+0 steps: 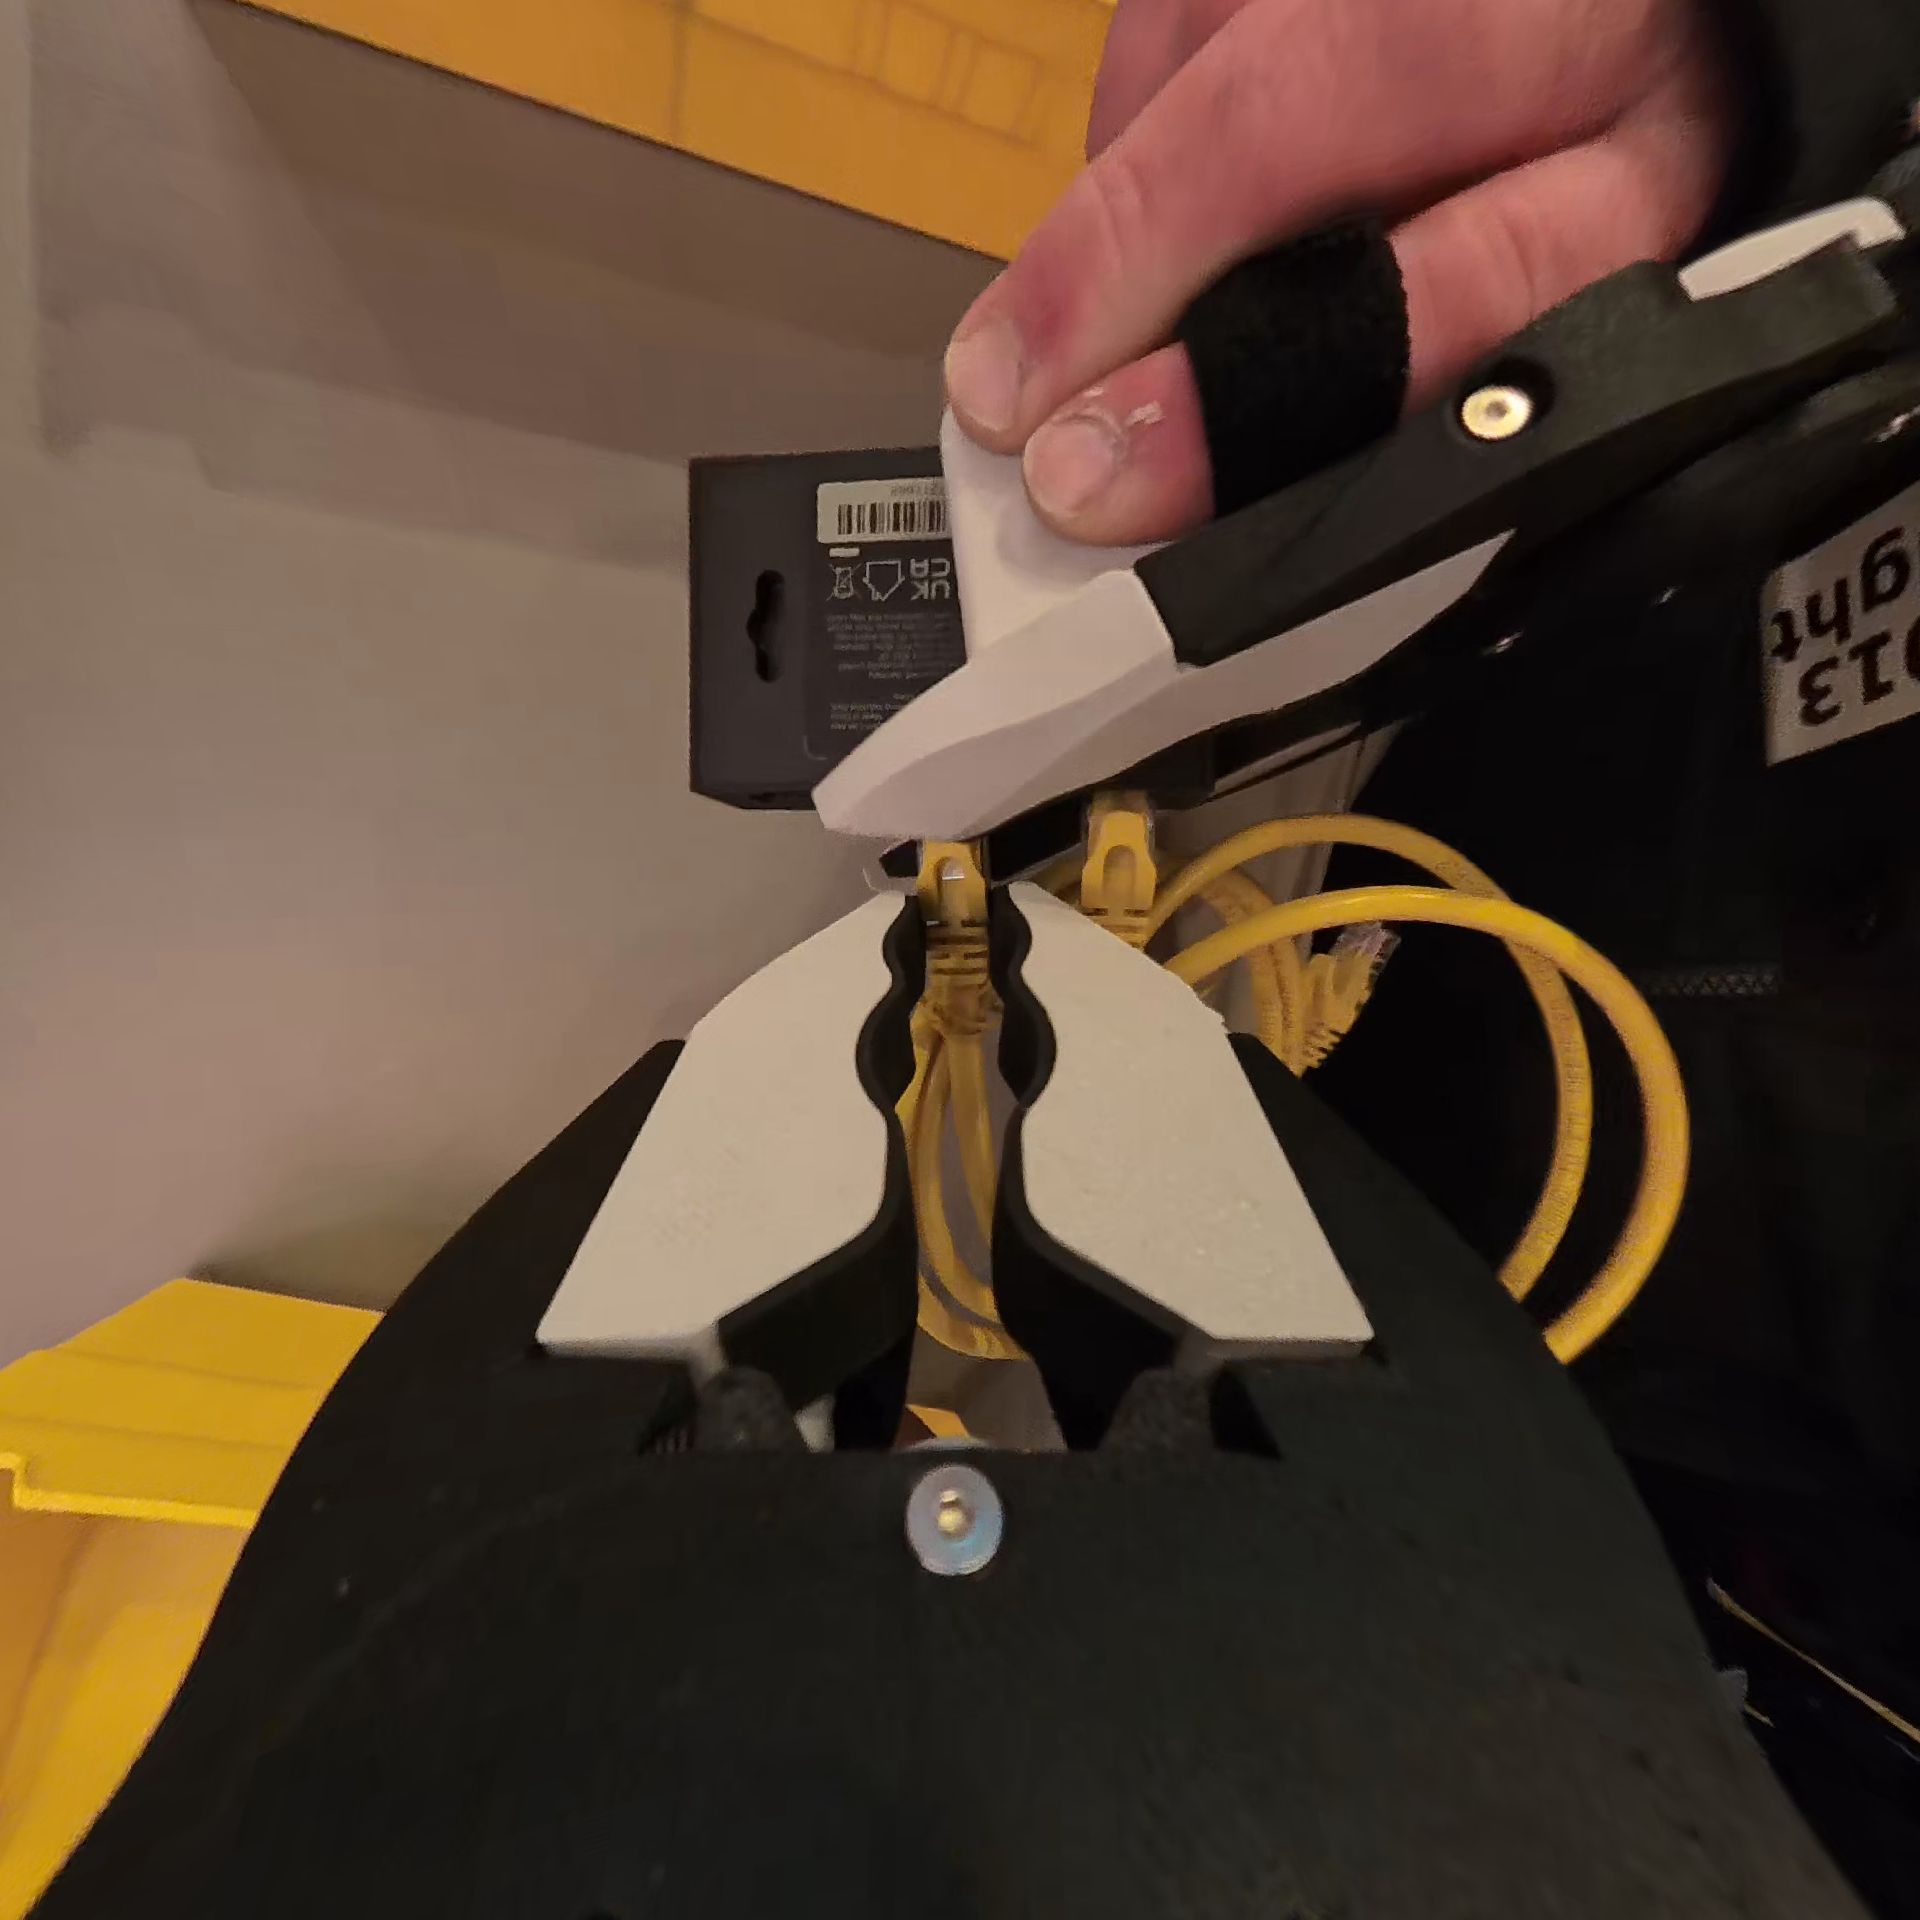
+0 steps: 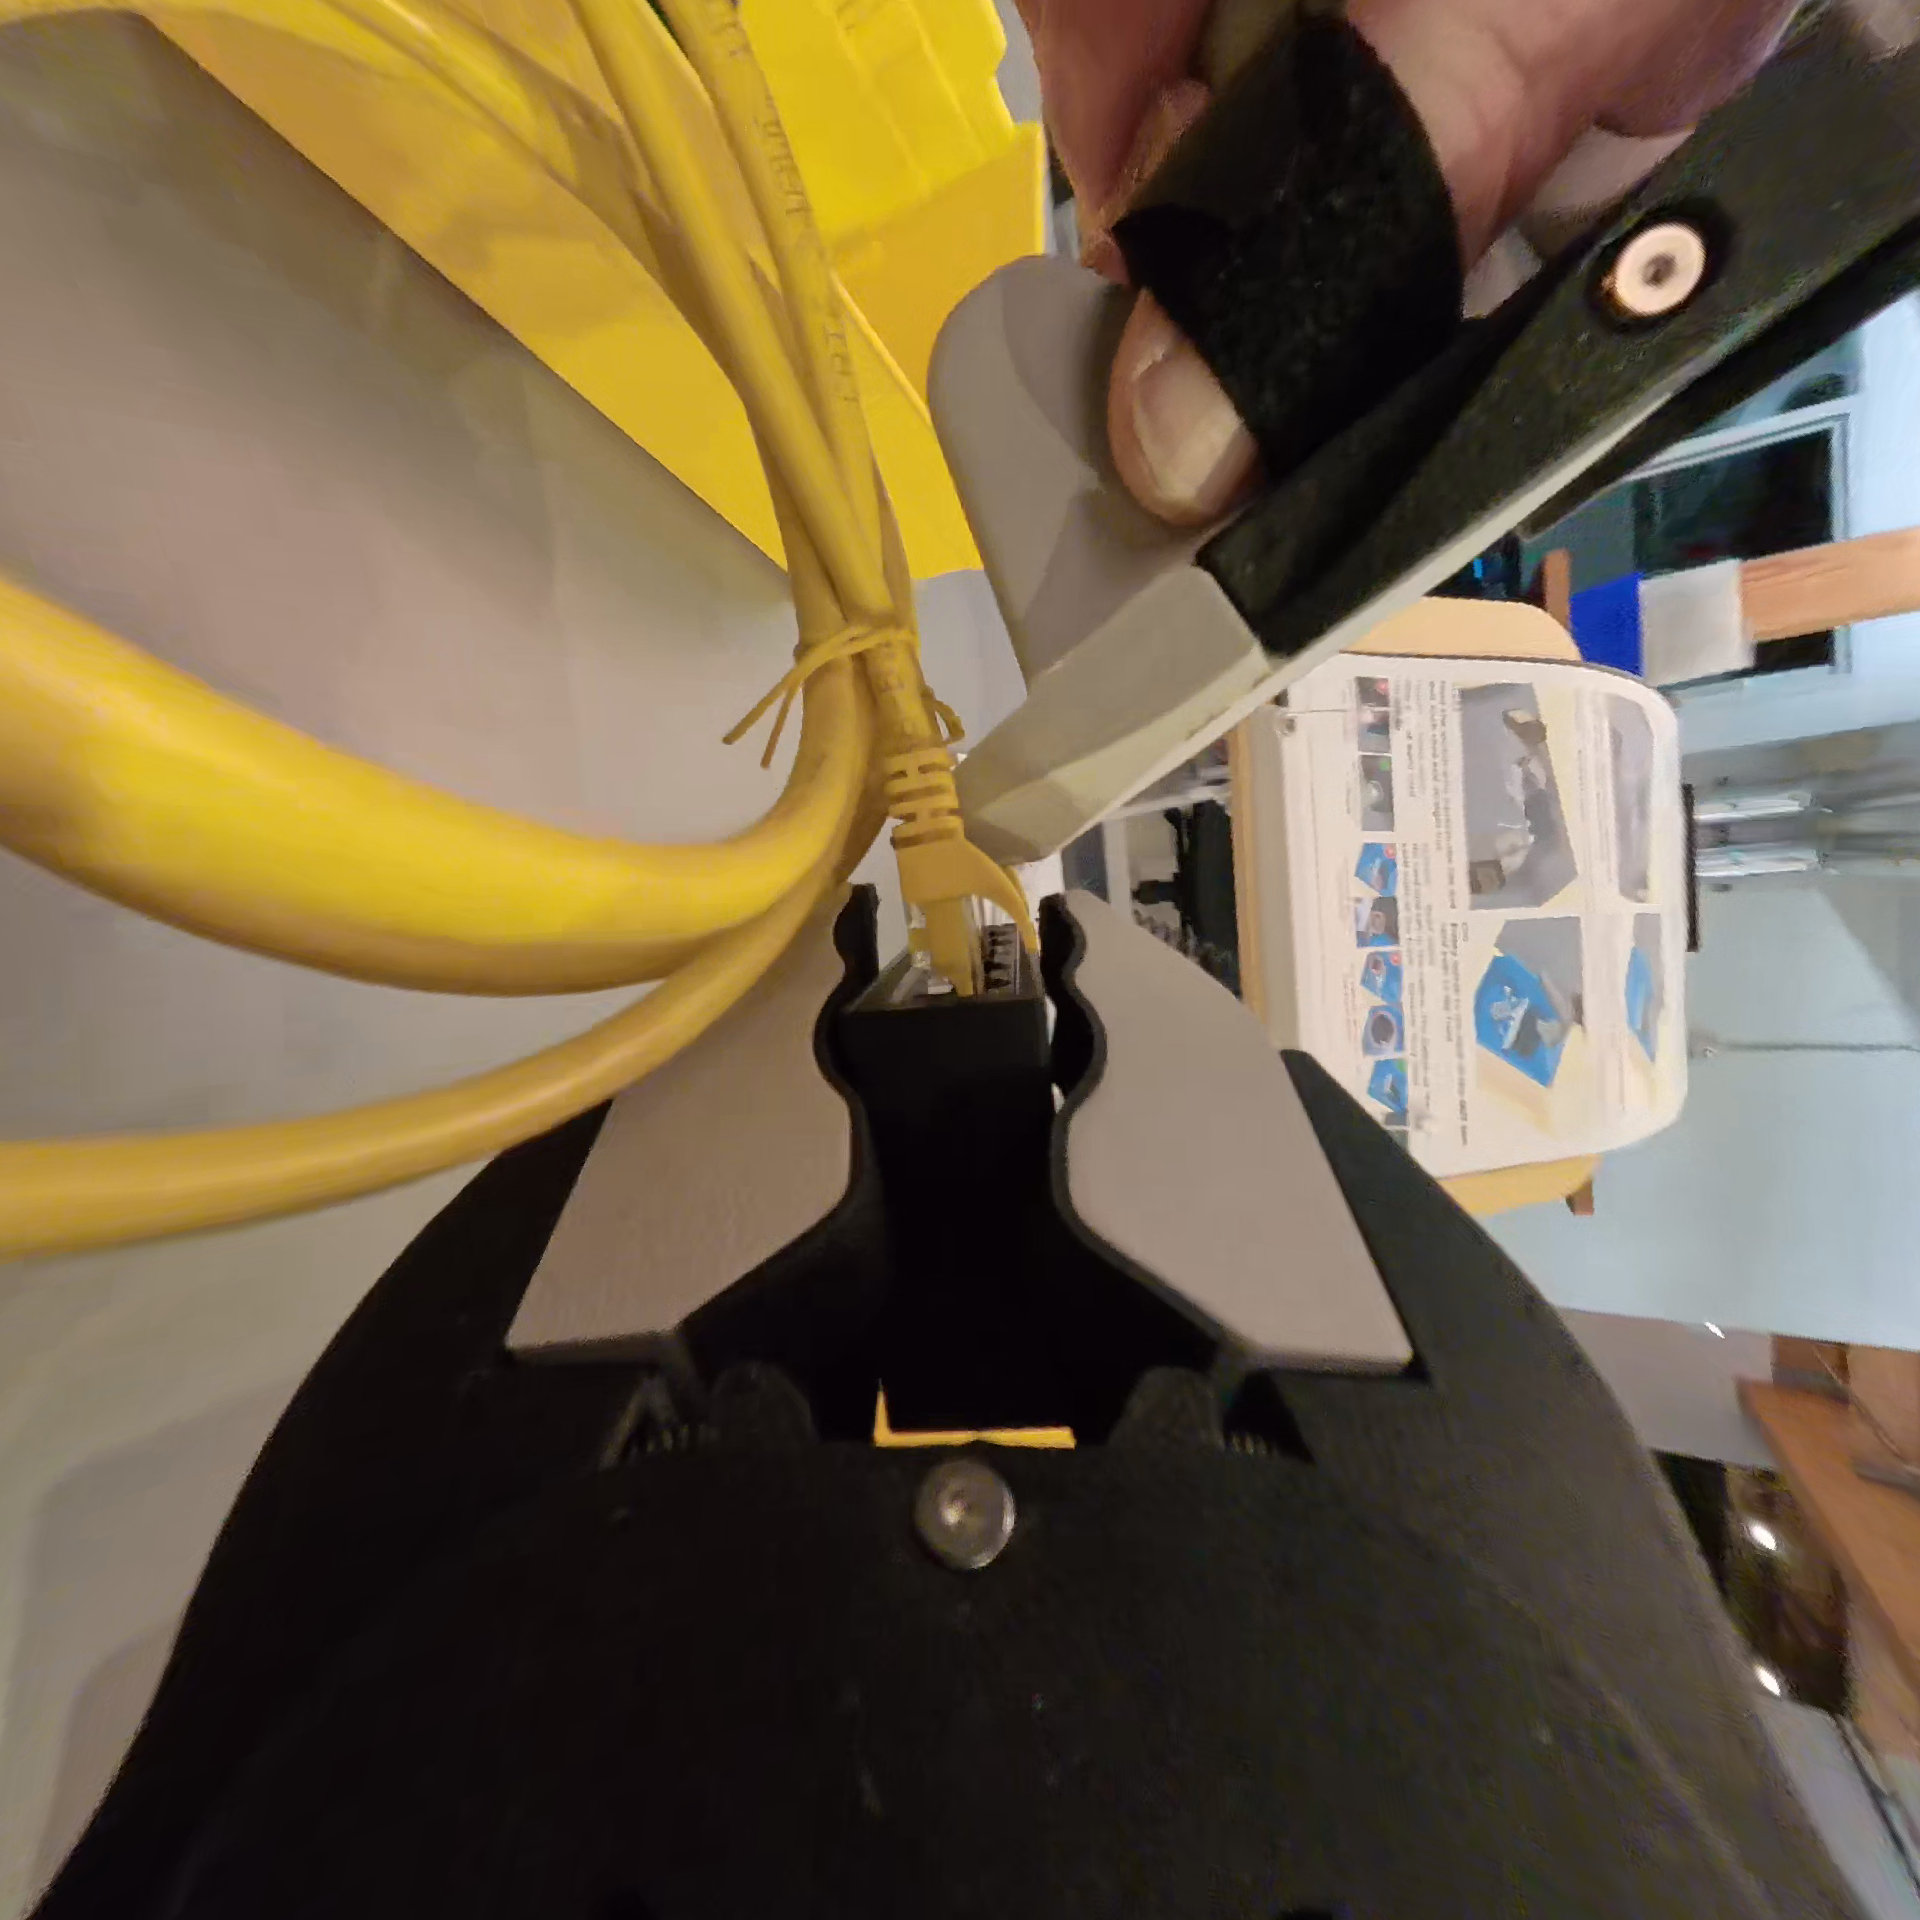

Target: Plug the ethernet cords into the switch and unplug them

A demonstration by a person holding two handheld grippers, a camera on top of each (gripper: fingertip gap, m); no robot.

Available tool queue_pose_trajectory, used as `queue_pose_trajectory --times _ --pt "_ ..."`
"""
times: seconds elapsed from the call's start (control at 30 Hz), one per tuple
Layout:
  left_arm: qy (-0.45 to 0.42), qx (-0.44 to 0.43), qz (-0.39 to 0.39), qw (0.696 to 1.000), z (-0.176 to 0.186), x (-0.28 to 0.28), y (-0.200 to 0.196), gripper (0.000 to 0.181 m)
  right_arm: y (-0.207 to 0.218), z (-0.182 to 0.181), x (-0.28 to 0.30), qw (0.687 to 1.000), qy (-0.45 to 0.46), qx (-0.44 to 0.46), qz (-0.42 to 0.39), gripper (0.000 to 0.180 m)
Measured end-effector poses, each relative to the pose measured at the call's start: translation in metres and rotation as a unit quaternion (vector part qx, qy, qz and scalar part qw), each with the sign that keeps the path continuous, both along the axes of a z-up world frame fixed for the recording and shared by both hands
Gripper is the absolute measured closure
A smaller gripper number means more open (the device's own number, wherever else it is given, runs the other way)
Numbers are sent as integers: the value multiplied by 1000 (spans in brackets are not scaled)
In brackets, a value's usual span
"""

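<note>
In the left wrist view my left gripper (image 1: 956, 906) is shut on the boot of a yellow ethernet plug (image 1: 954, 935) that sits in the front of the black switch (image 1: 774, 623). A second yellow plug (image 1: 1117, 862) sits in a port to its right. One white finger (image 1: 987, 727) of the right gripper lies across the switch. In the right wrist view my right gripper (image 2: 956, 925) is shut on the switch (image 2: 951, 1049), ports facing away. A yellow plug (image 2: 920, 821) enters a port, and a grey finger (image 2: 1049, 727) of the left gripper is beside it.
Yellow cord loops (image 1: 1507, 1039) and a loose plug (image 1: 1351, 956) hang to the right. A tied cord bundle (image 2: 831, 644) runs up and left. Yellow bins (image 1: 125, 1455) stand on the pale table (image 1: 364, 831). A picture sheet (image 2: 1475, 914) stands farther back. A person's hands (image 1: 1299, 208) hold both grippers. The tips of both grippers are at nearly the same place.
</note>
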State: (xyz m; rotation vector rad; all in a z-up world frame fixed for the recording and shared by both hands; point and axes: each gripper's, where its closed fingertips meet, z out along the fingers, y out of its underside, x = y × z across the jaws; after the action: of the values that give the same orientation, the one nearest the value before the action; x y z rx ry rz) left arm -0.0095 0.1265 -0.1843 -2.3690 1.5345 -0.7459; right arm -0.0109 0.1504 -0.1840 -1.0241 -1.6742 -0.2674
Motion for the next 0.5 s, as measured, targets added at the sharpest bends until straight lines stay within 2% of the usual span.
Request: queue_pose_trajectory --times 0.13,0.23,0.27,0.37,0.5 --pt "1 21 9 1000 4 1 2 170 6 4 5 999 0 2 -39 145" --pt "-2 27 14 1000 5 0 3 169 13 6 9 998 6 -4 -66 135" --pt "-5 30 18 999 6 0 5 169 14 6 10 997 3 -7 -71 141" --pt "-6 26 19 999 8 0 4 169 15 5 11 997 -7 -2 -73 142" --pt "-20 5 15 1000 8 4 -1 169 13 4 14 999 -16 15 -42 148"
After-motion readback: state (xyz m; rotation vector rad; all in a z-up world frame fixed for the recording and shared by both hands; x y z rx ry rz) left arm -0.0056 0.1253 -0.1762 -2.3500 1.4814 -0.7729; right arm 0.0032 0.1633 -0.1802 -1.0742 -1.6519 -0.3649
